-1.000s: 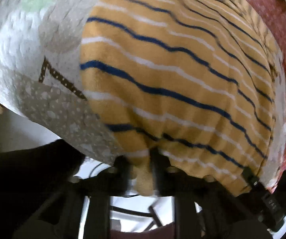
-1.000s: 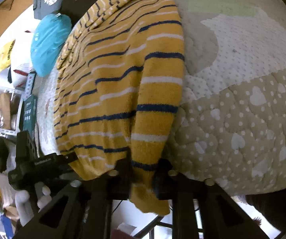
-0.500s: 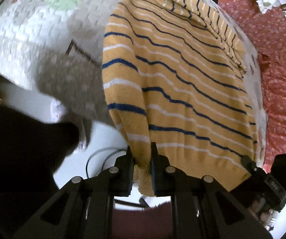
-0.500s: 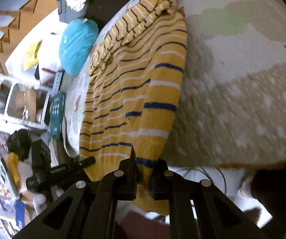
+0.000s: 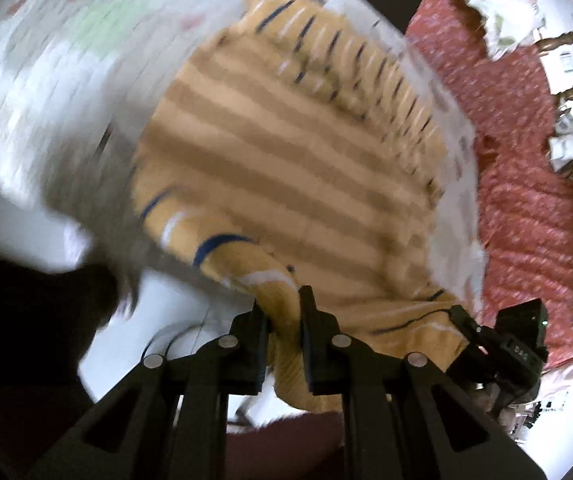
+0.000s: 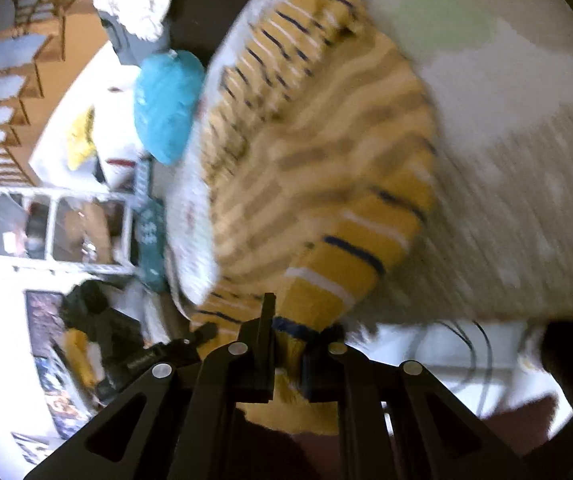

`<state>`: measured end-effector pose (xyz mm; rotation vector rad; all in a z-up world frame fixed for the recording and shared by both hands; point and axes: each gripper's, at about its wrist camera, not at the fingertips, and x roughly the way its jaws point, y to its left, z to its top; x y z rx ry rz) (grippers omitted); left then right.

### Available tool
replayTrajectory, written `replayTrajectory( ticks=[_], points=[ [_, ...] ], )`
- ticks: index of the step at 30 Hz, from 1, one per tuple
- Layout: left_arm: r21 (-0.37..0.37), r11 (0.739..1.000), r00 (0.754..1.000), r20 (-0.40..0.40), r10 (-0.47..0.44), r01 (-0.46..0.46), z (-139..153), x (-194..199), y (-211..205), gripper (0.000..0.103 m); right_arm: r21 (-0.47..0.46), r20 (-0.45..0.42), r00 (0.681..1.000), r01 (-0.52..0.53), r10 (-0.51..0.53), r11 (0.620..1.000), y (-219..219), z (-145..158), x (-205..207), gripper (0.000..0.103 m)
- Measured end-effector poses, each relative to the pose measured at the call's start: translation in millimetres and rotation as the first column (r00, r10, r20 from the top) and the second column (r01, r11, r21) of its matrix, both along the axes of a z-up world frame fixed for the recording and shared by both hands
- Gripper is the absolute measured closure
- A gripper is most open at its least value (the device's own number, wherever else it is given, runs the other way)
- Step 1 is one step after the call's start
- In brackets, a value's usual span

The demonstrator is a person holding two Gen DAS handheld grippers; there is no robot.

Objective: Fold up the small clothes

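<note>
Both grippers tilt down toward the bed, each clamped on the near hem of the yellow striped sweater (image 5: 286, 168). It drapes from the jaws up across the pale quilted blanket (image 5: 46, 92), its far part lying on the quilt and the hem raised off it. The left gripper (image 5: 280, 308) pinches a bunched fold of knit between its fingers, pressed tight on the cloth. The right gripper (image 6: 290, 320) likewise nips a navy-banded edge, with loose fabric hanging below the jaws. Motion blur smears the stripes and the quilt's pattern in both views, so the collar end is hard to read. A red bedspread (image 5: 526, 200) lies beside the quilt. A teal bag (image 6: 166, 104) sits beyond the mattress edge; its contents are hidden.
</note>
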<state>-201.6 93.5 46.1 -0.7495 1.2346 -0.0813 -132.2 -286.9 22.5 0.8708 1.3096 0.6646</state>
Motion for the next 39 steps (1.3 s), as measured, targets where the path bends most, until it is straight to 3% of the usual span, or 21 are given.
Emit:
replayTrajectory(
  ticks=[3,6,10,13,15,18,21,23,26,28,30,32,34,37,39],
  points=[
    [0.014,1.000,0.999,0.052,0.014,-0.015,20.6,64.3,14.7,0.090,0.006,0.039,0.998,0.040,-0.040,0.999,10.4,19.5,43.4,0.093],
    [0.031,0.998,0.995,0.086,0.043,-0.046,22.3,131.3,29.6,0.090,-0.012,0.088,0.991,0.100,-0.099,0.995,25.1,33.2,99.2,0.093],
    [0.080,0.990,0.992,0.068,0.111,-0.116,4.1,226.9,55.6,0.088,-0.012,0.064,0.975,0.215,-0.214,0.976,41.3,18.5,189.7,0.089],
    [-0.021,0.987,0.987,0.026,0.159,-0.158,-14.0,258.3,73.9,0.087,-0.047,0.001,0.949,0.314,-0.314,0.948,35.6,0.6,225.0,0.081],
    [-0.028,0.991,0.990,0.044,0.132,-0.131,-13.5,263.8,77.0,0.084,-0.023,-0.027,0.943,0.332,-0.332,0.943,34.3,-3.2,233.8,0.074],
    [0.028,0.997,0.995,0.070,0.064,-0.066,-10.8,270.2,74.5,0.082,-0.059,0.062,0.955,0.292,-0.289,0.954,38.5,13.1,236.8,0.063],
    [0.011,0.997,0.994,0.080,0.072,-0.073,-12.9,280.0,82.0,0.082,-0.072,0.135,0.958,0.266,-0.255,0.961,38.3,27.2,240.4,0.056],
    [-0.034,0.995,0.991,0.093,0.099,-0.096,-11.9,290.6,89.9,0.079,-0.040,0.127,0.954,0.279,-0.272,0.960,39.1,27.1,248.3,0.053],
    [-0.159,0.979,0.984,0.100,0.147,-0.130,-12.1,300.3,99.5,0.068,0.069,0.029,0.934,0.355,-0.357,0.933,31.0,13.6,257.1,0.036],
    [-0.226,0.961,0.977,0.103,0.188,-0.162,-11.2,303.6,104.2,0.059,0.159,-0.074,0.907,0.421,-0.414,0.893,21.3,-3.3,263.9,0.034],
    [-0.245,0.953,0.971,0.116,0.211,-0.178,-7.2,306.5,108.6,0.055,0.180,-0.139,0.877,0.479,-0.459,0.859,11.3,-15.7,266.7,0.034],
    [-0.220,0.957,0.969,0.118,0.216,-0.187,-2.2,307.5,111.1,0.054,0.159,-0.153,0.855,0.516,-0.495,0.842,3.9,-19.5,269.0,0.034],
    [-0.151,0.973,0.974,0.117,0.194,-0.175,2.4,303.0,111.1,0.053,0.123,-0.108,0.864,0.503,-0.492,0.856,1.0,-13.2,270.1,0.034],
    [0.018,0.994,0.988,0.112,0.106,-0.108,6.2,288.4,98.6,0.053,-0.010,0.062,0.908,0.417,-0.415,0.909,6.0,13.6,265.9,0.034],
    [0.089,0.995,0.990,0.133,0.043,-0.055,4.9,276.9,85.9,0.053,-0.125,0.190,0.937,0.319,-0.293,0.939,23.7,32.8,261.5,0.040]
  ],
)
